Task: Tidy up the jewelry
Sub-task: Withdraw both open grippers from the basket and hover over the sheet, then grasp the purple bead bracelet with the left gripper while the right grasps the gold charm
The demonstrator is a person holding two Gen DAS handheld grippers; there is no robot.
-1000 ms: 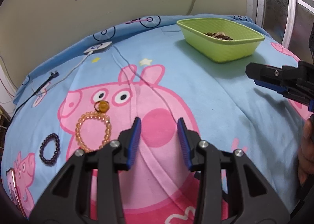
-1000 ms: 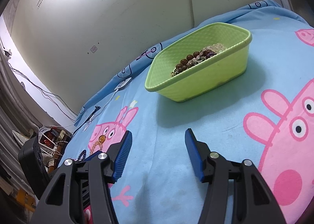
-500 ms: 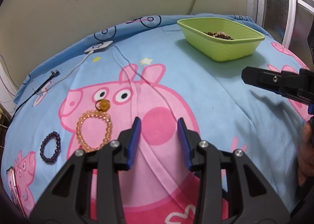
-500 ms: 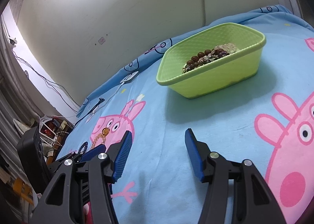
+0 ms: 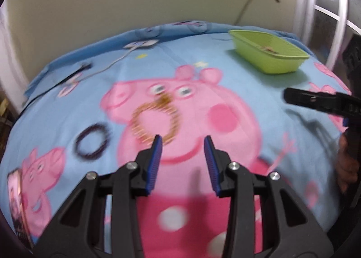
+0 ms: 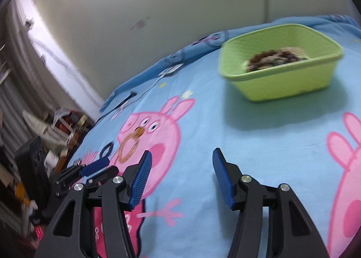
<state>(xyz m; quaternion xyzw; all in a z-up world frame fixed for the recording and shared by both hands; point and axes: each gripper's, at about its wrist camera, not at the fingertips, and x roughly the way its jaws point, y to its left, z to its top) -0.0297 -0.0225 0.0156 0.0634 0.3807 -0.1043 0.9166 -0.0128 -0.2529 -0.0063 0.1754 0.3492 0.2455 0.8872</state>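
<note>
Jewelry is located in two places on the blanket [image 5: 255, 109], a blue cover printed with pink cartoon pigs. Three pieces lie loose on it toward its left edge: an amber bead bracelet [image 5: 155, 122] on the face of the large central pig, a small amber ring [image 5: 165, 98] touching that bracelet's far side, and a dark purple bead bracelet [image 5: 91, 142] just to the left, apart from both. The remaining pieces, a heap of brown and pale beads [image 6: 274, 58], sit inside the green basket [image 6: 282, 84] near the far right corner of the blanket. Both views are motion-blurred; individual beads cannot be resolved.

Left gripper [image 5: 182, 142]: jaws parted, nothing between the blue pads, held above the blanket. Its left fingertip [image 5: 156, 145] overlaps the near edge of the amber bead bracelet in the wrist view; contact cannot be determined.

Right gripper [image 6: 180, 156]: jaws parted, nothing between them, held above bare blue fabric between the central pig and the green basket. In the left wrist view it enters from the right edge, with part of a person's hand [image 5: 345, 163] below it.

A white cable and charger [image 5: 140, 44] lie near the far edge of the blanket. A phone [image 5: 17, 192] lies at the near left edge.
</note>
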